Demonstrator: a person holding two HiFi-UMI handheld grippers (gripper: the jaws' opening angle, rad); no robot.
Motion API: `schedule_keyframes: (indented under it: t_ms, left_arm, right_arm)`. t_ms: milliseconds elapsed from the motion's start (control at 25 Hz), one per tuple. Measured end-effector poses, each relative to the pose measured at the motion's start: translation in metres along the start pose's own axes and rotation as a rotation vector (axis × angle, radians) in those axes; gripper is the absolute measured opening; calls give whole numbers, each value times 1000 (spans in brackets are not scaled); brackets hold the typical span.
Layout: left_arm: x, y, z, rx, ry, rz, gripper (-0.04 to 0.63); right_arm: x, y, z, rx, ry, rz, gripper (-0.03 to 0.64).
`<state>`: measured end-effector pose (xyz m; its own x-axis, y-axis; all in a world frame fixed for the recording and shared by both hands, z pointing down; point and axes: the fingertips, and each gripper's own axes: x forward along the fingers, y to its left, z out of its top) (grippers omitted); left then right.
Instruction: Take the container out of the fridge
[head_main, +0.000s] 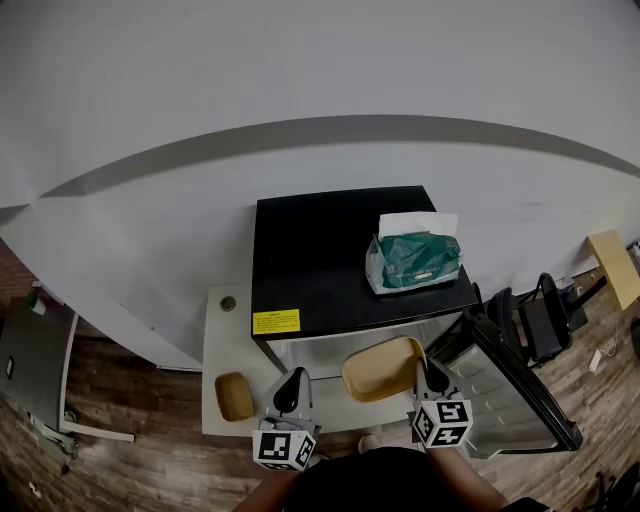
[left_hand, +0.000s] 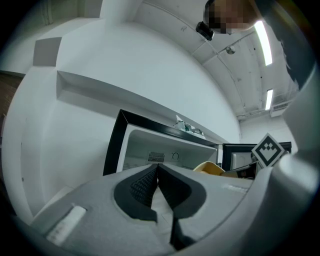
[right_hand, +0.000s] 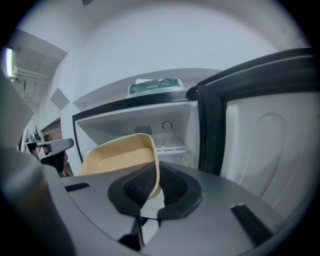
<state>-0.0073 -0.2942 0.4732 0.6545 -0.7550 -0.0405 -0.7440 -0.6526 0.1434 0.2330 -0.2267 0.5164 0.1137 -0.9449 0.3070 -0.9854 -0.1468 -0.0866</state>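
Observation:
A tan, shallow container (head_main: 383, 368) hangs tilted in front of the open black mini fridge (head_main: 340, 250), outside its cavity. My right gripper (head_main: 432, 378) is shut on its right rim. In the right gripper view the container (right_hand: 117, 157) rises to the left of the jaws, and the right gripper (right_hand: 156, 182) pinches its thin wall, with the fridge's white interior (right_hand: 165, 140) behind. My left gripper (head_main: 290, 390) is held to the left of the container, apart from it. In the left gripper view the left gripper (left_hand: 157, 172) is shut with nothing between its pads.
The fridge door (head_main: 510, 385) stands swung open at the right. A green tissue packet (head_main: 413, 255) lies on the fridge top. A smaller tan container (head_main: 234, 396) sits on the white low table (head_main: 215, 330) to the left. Wood floor surrounds the fridge.

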Motion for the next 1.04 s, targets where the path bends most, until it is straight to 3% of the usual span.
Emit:
schedule_keyframes:
  t_ms: [1040]
  left_arm:
    - [-12, 0, -15, 1, 22, 76, 17]
  right_arm:
    - [1, -8, -4, -37, 14, 49, 20]
